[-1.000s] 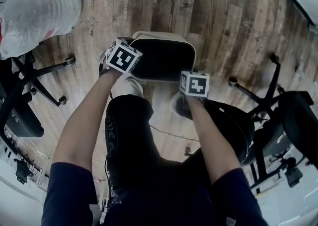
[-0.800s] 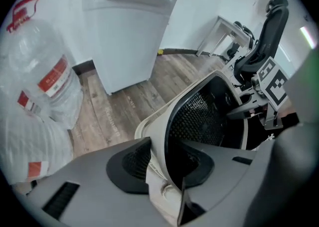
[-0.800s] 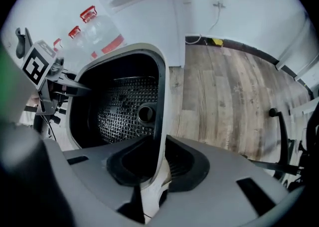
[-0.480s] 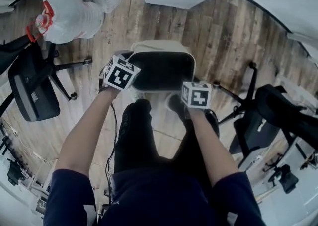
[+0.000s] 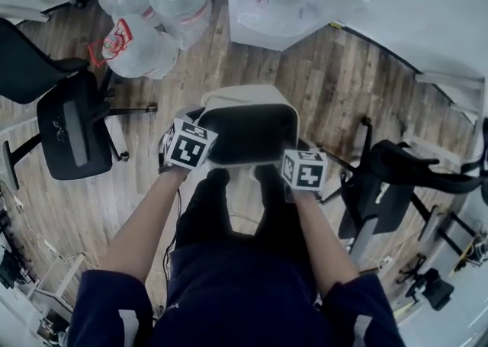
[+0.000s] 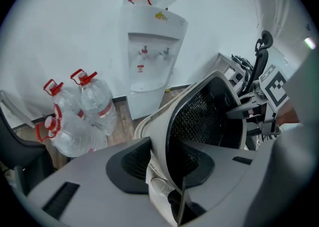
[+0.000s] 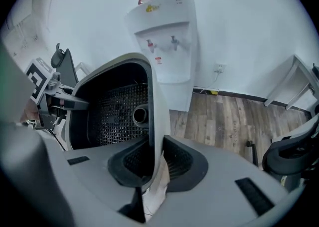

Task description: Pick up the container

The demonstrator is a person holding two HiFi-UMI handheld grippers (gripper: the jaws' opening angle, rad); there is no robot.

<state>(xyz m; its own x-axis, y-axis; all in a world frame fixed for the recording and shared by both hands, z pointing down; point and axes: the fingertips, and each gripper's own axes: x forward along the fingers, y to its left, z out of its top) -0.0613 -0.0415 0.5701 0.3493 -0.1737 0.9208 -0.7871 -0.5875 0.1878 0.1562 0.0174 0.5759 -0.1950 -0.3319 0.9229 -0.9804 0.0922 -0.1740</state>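
Even bright light, fisheye edges, perhaps soft

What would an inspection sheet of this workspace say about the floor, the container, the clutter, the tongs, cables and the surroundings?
Surface: wooden floor; no table in view.
Job's things: beige container with black mesh inside, held between the tongs.
Clutter: large water bottles with red handles, near the wall.
Tongs: left tongs and right tongs each clamp an opposite container wall, jaws closing.
Cables: thin dark line beside the person's leg, possibly a cable.
Surroundings: white water dispenser; office chairs on both sides.
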